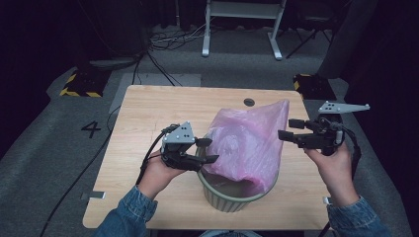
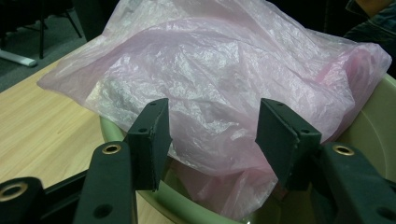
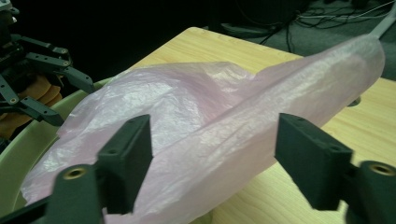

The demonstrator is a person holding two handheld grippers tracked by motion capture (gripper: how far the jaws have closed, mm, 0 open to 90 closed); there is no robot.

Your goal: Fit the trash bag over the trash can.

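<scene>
Thin crinkled pink plastic bag (image 1: 249,140) sits partly inside a round pale-green plastic bin (image 1: 232,197) near the front edge of the light wooden tabletop (image 1: 148,113), its lower part tucked into the bin, its upper part puffed up and leaning out over the far right rim toward a dark round hole (image 1: 249,102) in the tabletop. Left tongs (image 1: 207,150) at the bin's left rim, pointing right at the bag; in the left gripper view the two black pads (image 2: 152,137) stand apart with bag film bulging between them over the green rim, not pressed by either pad. Right tongs (image 1: 289,129) are off to the bag's right side, above the tabletop, just beside the film, jaws spread; in the right gripper view the bag's long upper fold (image 3: 280,102) runs across between the pads (image 3: 310,156) without contact, so nothing is clamped. Left tongs and the hand holding them also show at the far left of the right gripper view, beside the bin rim. Denim sleeves on both forearms. Grey carpet floor with a painted "4" (image 1: 91,129) left of the tabletop.
</scene>
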